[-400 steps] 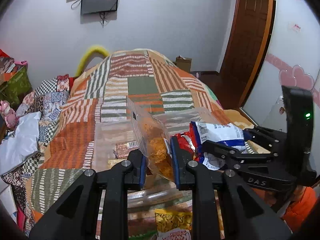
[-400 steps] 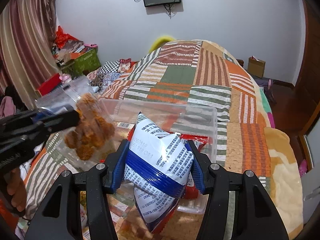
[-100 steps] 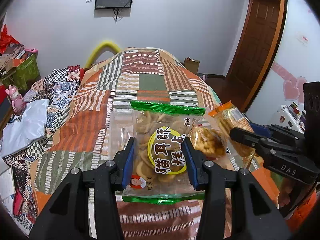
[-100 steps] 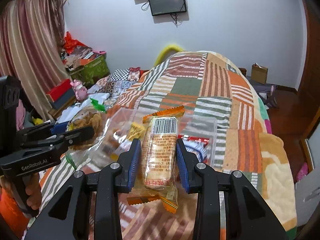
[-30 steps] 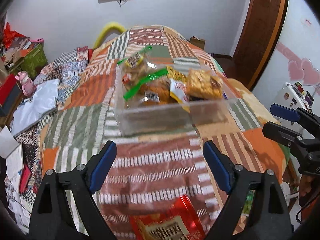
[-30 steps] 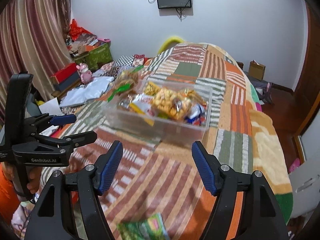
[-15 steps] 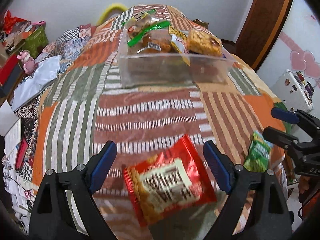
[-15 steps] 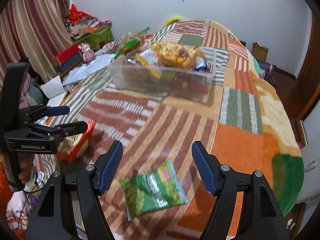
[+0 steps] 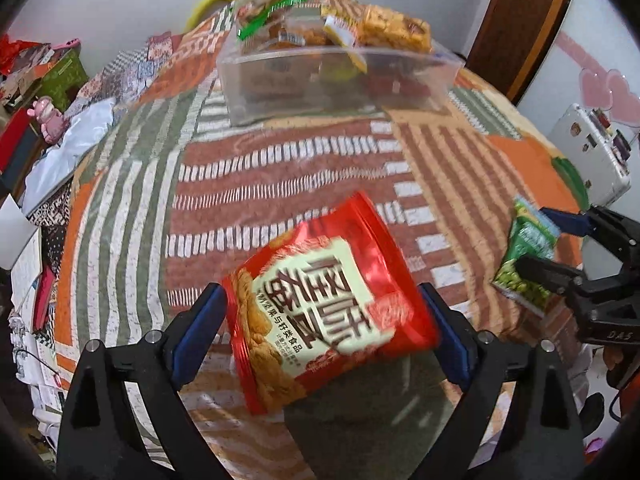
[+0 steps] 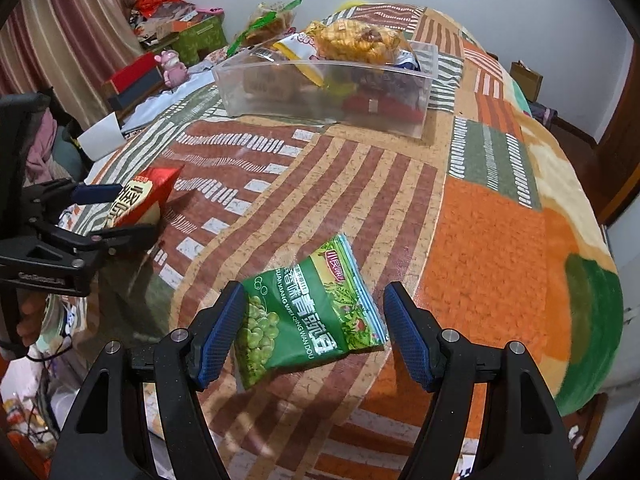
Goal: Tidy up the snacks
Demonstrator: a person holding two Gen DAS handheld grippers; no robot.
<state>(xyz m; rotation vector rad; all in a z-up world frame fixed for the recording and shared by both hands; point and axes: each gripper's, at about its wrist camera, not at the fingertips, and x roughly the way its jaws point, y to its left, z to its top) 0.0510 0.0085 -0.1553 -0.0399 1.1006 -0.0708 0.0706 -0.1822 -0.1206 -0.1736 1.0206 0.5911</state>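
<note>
A red snack bag (image 9: pixel 328 304) lies on the patchwork bedspread between the pads of my left gripper (image 9: pixel 322 300). Its jaws are opening and the pads sit at the bag's two edges without squeezing it. A green pea bag (image 10: pixel 304 312) lies flat between the pads of my right gripper (image 10: pixel 315 300), which stands open with a small gap on the right side. Each view shows the other tool: the left gripper (image 10: pixel 120 212) around the red bag (image 10: pixel 140 196), the right gripper (image 9: pixel 536 240) around the green bag (image 9: pixel 528 252). Farther up the bed, a clear plastic box (image 10: pixel 320 92) holds several snack packets.
The quilted bedspread (image 10: pixel 492 240) curves down to its edge near me and at the right. Left of the bed are boxes, a pink toy (image 10: pixel 174 66) and white sheets. A white device (image 9: pixel 592 152) and a brown door (image 9: pixel 520 20) stand to the right.
Both grippers have dropped toward the bed and tilted down. The box has slid up the picture. The red and green bags now sit between the pads, and the left jaws stand slightly wider.
</note>
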